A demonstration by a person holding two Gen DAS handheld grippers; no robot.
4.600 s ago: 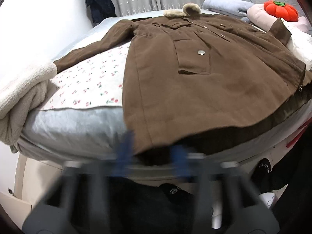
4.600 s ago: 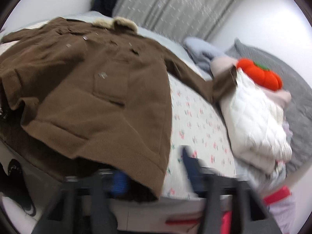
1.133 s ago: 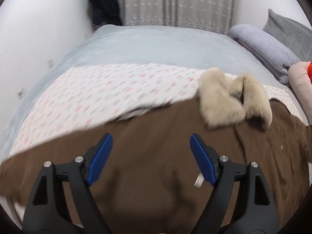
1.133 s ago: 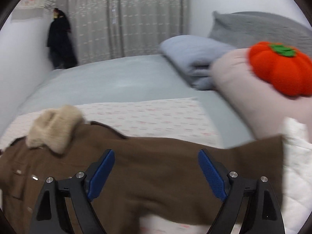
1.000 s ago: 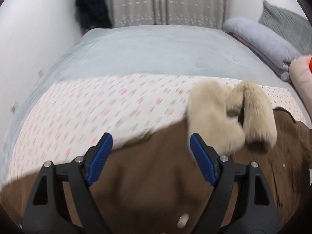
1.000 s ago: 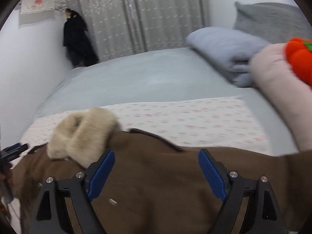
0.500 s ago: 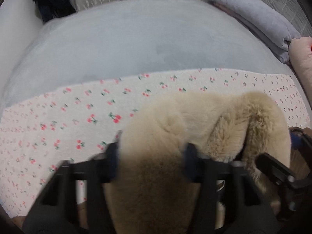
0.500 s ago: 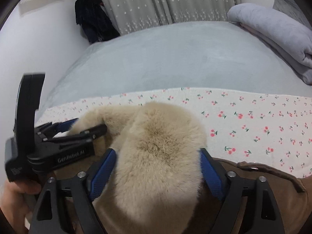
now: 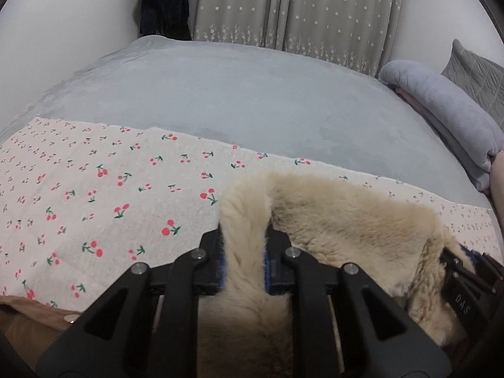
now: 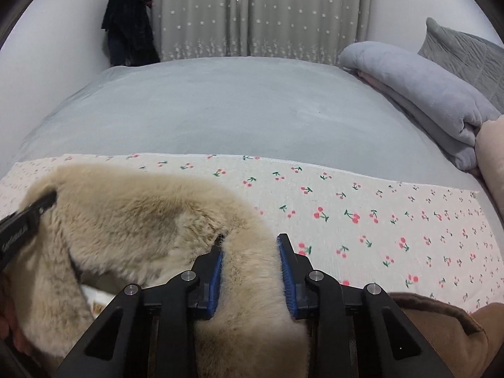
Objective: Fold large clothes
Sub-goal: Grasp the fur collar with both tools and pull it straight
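Right claw [image 10: 250, 271] around fur collar [image 10: 135, 217]

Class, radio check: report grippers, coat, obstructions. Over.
Left gripper shut on fur collar. Right gripper shut on same collar, other end. Brown coat flat on cherry-print sheet. Nothing blocking; folded grey blanket well aside.

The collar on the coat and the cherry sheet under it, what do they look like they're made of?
Collar: long, dense beige pile, matte and fluffy, probably faux fur; whether it is real cannot be told. Both tongs, left and right, pinch it. Cherry sheet: thin flat woven fabric, matte, likely printed cotton.
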